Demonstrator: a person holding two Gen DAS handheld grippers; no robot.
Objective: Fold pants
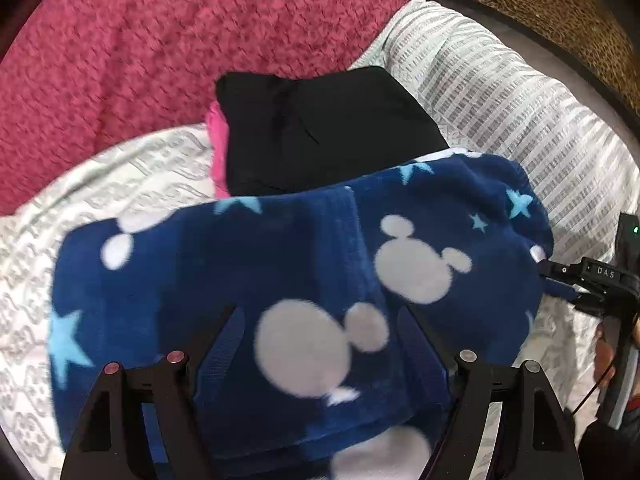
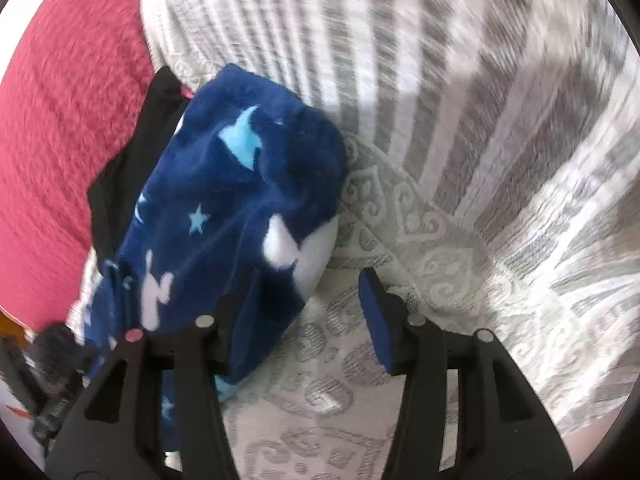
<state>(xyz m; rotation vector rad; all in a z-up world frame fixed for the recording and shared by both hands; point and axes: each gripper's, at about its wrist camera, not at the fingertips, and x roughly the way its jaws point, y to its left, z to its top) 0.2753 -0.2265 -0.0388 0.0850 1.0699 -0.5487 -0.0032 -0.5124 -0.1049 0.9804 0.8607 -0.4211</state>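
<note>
The pants (image 1: 304, 264) are navy fleece with white mouse heads and light blue stars, folded into a thick bundle on the white patterned bedspread (image 1: 120, 168). My left gripper (image 1: 320, 344) is open, its fingers spread over the near part of the bundle. My right gripper (image 2: 312, 312) is open beside the bundle's right end (image 2: 224, 200); its left finger (image 2: 248, 312) lies against the fleece and its right finger (image 2: 376, 320) is over bare bedspread. The right gripper also shows in the left wrist view (image 1: 592, 284) at the bundle's right edge.
A folded black garment (image 1: 320, 128) on a pink one (image 1: 216, 148) lies just behind the pants. A red fuzzy blanket (image 1: 160, 40) is at the far left, a grey-striped white pillow (image 1: 520, 100) at the right, a leopard-print surface (image 1: 560, 8) beyond.
</note>
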